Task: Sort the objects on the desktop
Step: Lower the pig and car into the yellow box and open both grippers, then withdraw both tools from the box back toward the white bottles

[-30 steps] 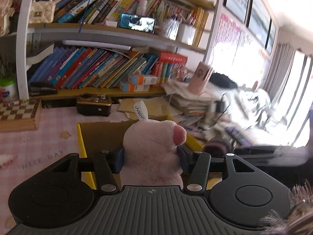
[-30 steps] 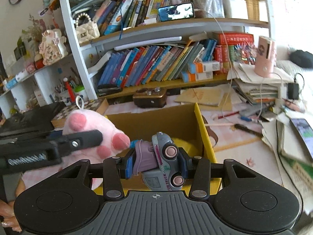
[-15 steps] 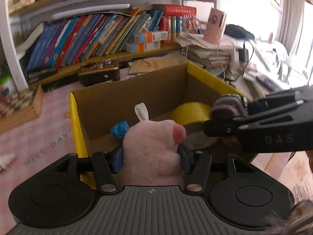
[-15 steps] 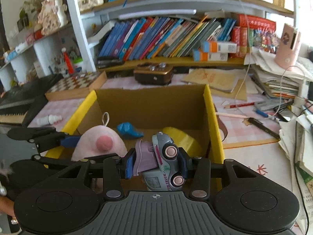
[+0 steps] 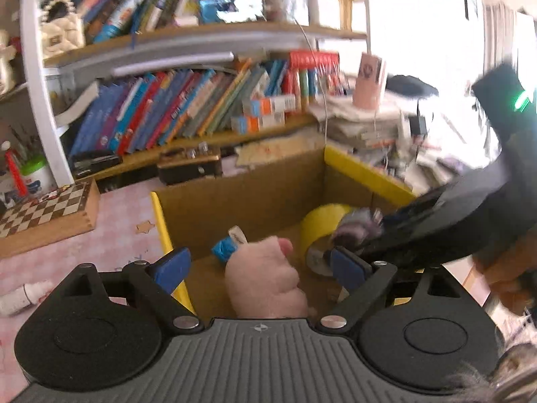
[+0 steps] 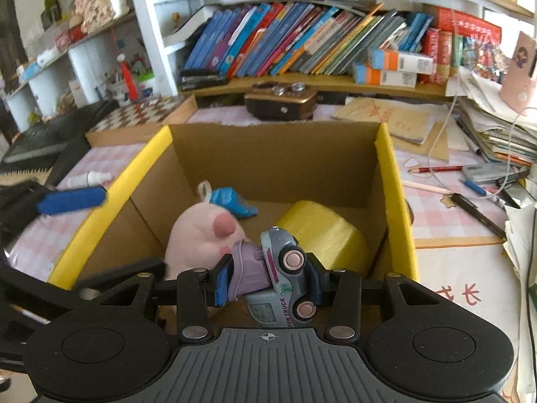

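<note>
My left claw (image 5: pixel 260 263) gapes wide, holding nothing; the pink plush (image 5: pixel 265 278) sits loose in the cardboard box (image 6: pixel 268 154). My right claw (image 6: pixel 268 280) pinches the toy truck (image 6: pixel 285 275) above the box's near right, positioned for dropping in.

The pink plush toy (image 5: pixel 265 278) sits inside the cardboard box (image 6: pixel 278 154), which has yellow tape along its side rims. It's leaning near the left wall, loop tag up top, nothing touching it. Behind it there's a crumpled blue wrapper (image 6: pixel 235 201), and to the right a yellow tape roll (image 6: pixel 322 231) lying tilted on the box floor. The grey and purple toy truck (image 6: pixel 278 275) is on its side, pinched above the box's near edge.
</note>
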